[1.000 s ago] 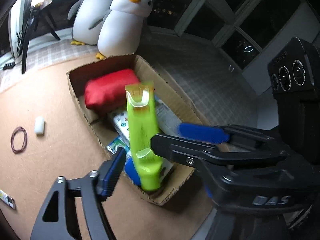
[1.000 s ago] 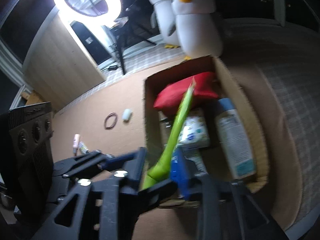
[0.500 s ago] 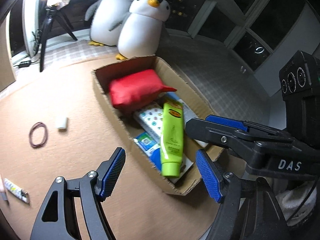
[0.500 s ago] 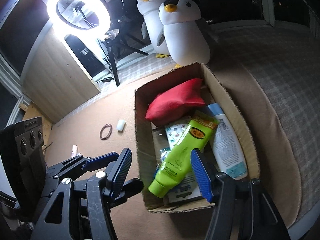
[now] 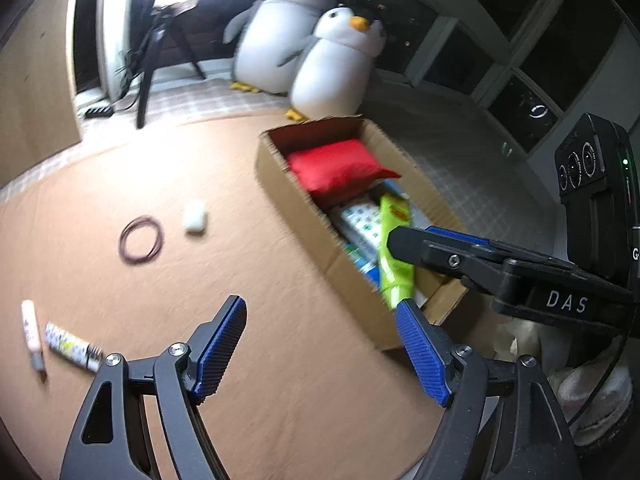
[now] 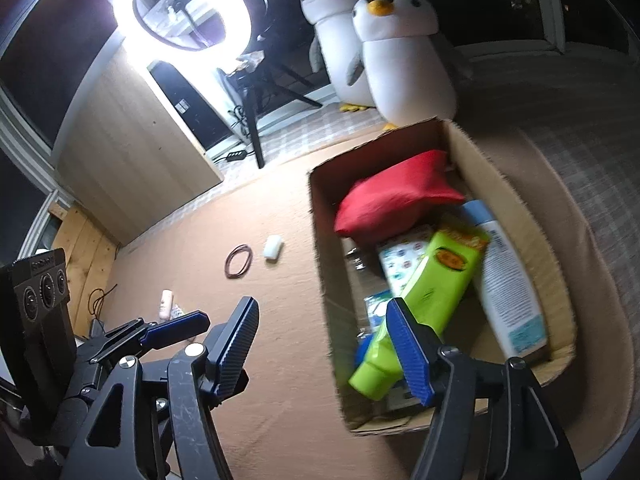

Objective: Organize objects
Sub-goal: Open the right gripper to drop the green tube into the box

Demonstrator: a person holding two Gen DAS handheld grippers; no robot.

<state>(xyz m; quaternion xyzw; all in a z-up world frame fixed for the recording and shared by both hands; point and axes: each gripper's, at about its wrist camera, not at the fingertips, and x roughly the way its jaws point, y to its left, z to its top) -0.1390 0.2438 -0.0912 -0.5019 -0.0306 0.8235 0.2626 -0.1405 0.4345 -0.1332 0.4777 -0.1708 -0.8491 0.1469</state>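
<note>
Left gripper (image 5: 320, 354): jaws spread wide, nothing between the blue pads, low centre of its own frame above bare tan mat. Right gripper (image 6: 324, 344): likewise parted and empty, low centre of its frame, its right pad overlapping the near end of the cardboard box (image 6: 320, 240).

Green tube (image 6: 424, 304) already lying inside the box, slanted, cap toward the lower edge of the frame, resting on a white bottle (image 6: 508, 280) and a patterned pack (image 6: 400, 256); red pouch (image 6: 392, 200) at the far end. Loose on the mat, mid-left in the left wrist view: white capsule-shaped piece (image 5: 195, 216), hair-tie ring (image 5: 141, 239); lower left: pink stick (image 5: 32, 332) and a small patterned tube (image 5: 72, 346) just beside it.

Likely trouble:
- Ring very thin and flat; probably slips under the pads or gets pushed along the mat instead of lifted.
- Pink stick and patterned tube nearly touching; closing on one could knock or drag the other.
- Right gripper's finger reaches across the box in the left wrist view, right of centre; both tools close together, so a swing toward the mat could clip the other tool or the box wall.
- Green tube propped on other items; a bump to the box may roll it.

Pose: both tools angled down and forward, side by side, left one pointing at the mat, right one at the box's near corner.
</note>
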